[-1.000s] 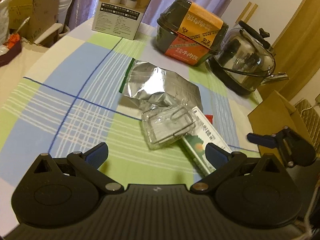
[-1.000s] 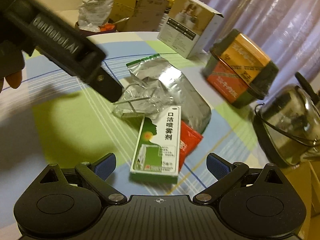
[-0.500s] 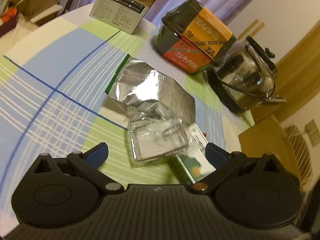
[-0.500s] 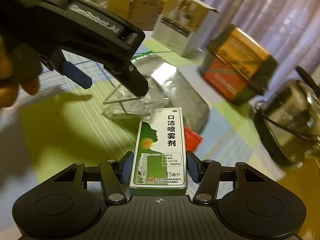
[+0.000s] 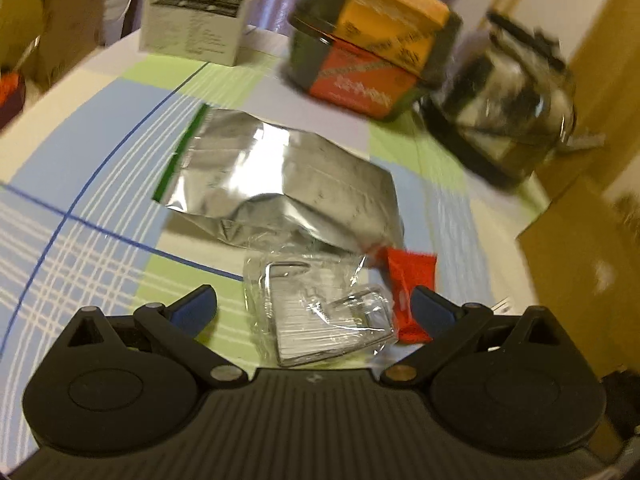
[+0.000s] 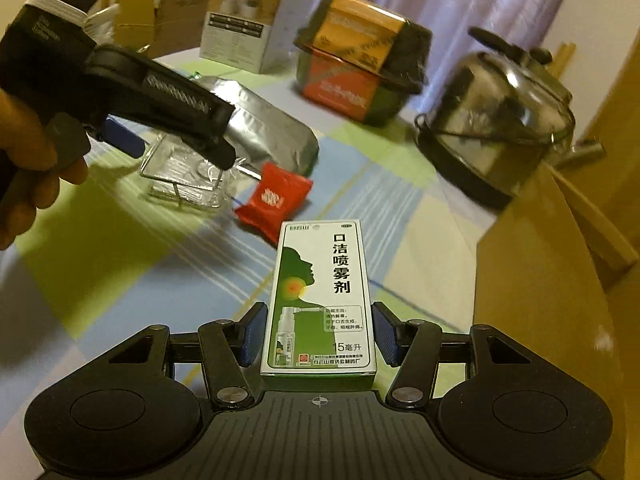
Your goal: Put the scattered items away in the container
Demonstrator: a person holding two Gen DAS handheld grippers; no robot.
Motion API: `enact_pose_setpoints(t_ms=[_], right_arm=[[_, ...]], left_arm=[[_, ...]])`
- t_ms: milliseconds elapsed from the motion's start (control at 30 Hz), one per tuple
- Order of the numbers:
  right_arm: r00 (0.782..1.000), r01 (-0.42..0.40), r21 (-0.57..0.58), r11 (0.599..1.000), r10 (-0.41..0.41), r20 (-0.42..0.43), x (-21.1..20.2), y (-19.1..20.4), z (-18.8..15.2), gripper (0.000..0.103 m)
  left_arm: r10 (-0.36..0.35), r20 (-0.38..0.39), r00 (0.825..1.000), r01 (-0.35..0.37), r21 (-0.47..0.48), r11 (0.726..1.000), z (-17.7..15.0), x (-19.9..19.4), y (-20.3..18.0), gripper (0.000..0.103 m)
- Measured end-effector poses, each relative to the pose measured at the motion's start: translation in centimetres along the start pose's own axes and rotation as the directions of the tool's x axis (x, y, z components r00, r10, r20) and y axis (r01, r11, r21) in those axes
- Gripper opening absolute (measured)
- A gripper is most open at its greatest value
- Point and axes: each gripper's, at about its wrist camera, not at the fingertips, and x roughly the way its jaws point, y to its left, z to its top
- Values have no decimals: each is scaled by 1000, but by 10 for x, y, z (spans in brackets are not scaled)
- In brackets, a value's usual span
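Observation:
My right gripper (image 6: 318, 334) is shut on a green and white spray box (image 6: 322, 292), held above the tablecloth close to the cardboard box (image 6: 548, 280) at the right. My left gripper (image 5: 314, 308) is open, its fingers on either side of a clear plastic packet with metal clips (image 5: 320, 312). The same clear packet (image 6: 184, 176) lies under the left gripper in the right wrist view. A red sachet (image 5: 408, 284) lies just right of the packet, seen also as the red sachet (image 6: 274, 200). A silver foil bag (image 5: 280, 184) lies behind them.
At the back of the table stand a white carton (image 5: 196, 28), an orange and dark food tub (image 5: 372, 60) and a glass-lidded pot (image 5: 504, 108). A person's hand (image 6: 28, 184) holds the left gripper. Cardboard boxes (image 6: 160, 12) sit beyond the table's far left edge.
My right gripper closed on the spray box and lifted it rightward toward the cardboard box, uncovering the red sachet. My left gripper moved forward and down until its open fingers straddle the clear packet.

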Motion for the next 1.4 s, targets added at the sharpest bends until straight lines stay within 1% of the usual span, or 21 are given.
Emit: enact_pose_setpoints(t_ms=[33,67,133,200,233,267,333,433,533,567,633,667,733,833,933,1000,1100,1167,1267,1400], right_arm=[[1000,0,5,1000,0,-3,0,0,-2,58],[1000,-1,10,1000,1,-4,0,0,-3,58],[1000,-5,26,1000,5,-3,0,-1,-5,58],[1000,-19,57,998,19,-3,2,-5,-5,58],[1000,-30,83,996,30,-4,3,-8,-5,58],[999,-42,115,992,43,-7,4,-12,-6,58],[997,-68,185,980,72,-17,5,-19,-9,58],[994,-97,279,955,109,-28,5,-26,-13,58],[992,-113,309,944,127,-24,1,-25,-18,58],[992,-111,304,946,123,-21,0,-23,-20,59],[993,-104,296,949,114,-17,-2,-19,-23,59],[993,-103,299,949,113,-18,-2,-18,-25,59],[994,-100,301,948,111,-20,-1,-17,-28,59],[994,-99,296,950,108,-16,1,-16,-28,59],[994,-100,286,953,108,-12,6,-18,-27,59],[994,-101,286,953,108,-10,9,-21,-26,59],[994,-104,284,953,110,-7,16,-26,-22,59],[994,-106,287,952,112,-4,20,-29,-19,59],[992,-116,299,947,126,-11,29,-32,-15,59],[991,-116,310,944,130,-26,33,-33,-13,59]], left_arm=[[25,0,1000,-25,26,999,-1,2,-5,99],[52,1,999,-52,53,997,-2,4,-10,95],[90,4,996,-90,105,990,-7,8,-18,93],[89,6,996,-89,139,986,-10,6,-22,85],[81,5,997,-81,162,984,-12,3,-24,76],[76,1,997,-75,180,981,-13,-1,-25,74],[68,-21,997,-62,212,975,-17,-8,-24,73],[30,-67,997,-15,228,974,-29,-26,-13,73],[-19,-115,993,46,239,970,-43,-45,0,73],[-18,-121,992,48,249,967,-48,-52,2,75],[13,-110,994,18,280,960,-55,-61,0,78],[40,-94,995,-10,297,955,-58,-65,-2,83],[78,-65,995,-54,312,949,-62,-70,-8,87],[122,-46,991,-100,332,938,-67,-70,-19,88],[148,-36,988,-128,330,935,-71,-63,-26,88],[170,-25,985,-152,333,930,-71,-59,-29,86],[179,-33,983,-160,315,935,-68,-55,-26,76],[174,-41,984,-151,330,932,-67,-54,-25,70],[163,-47,986,-138,339,931,-67,-57,-22,66],[156,-63,986,-126,337,933,-69,-64,-18,66]])
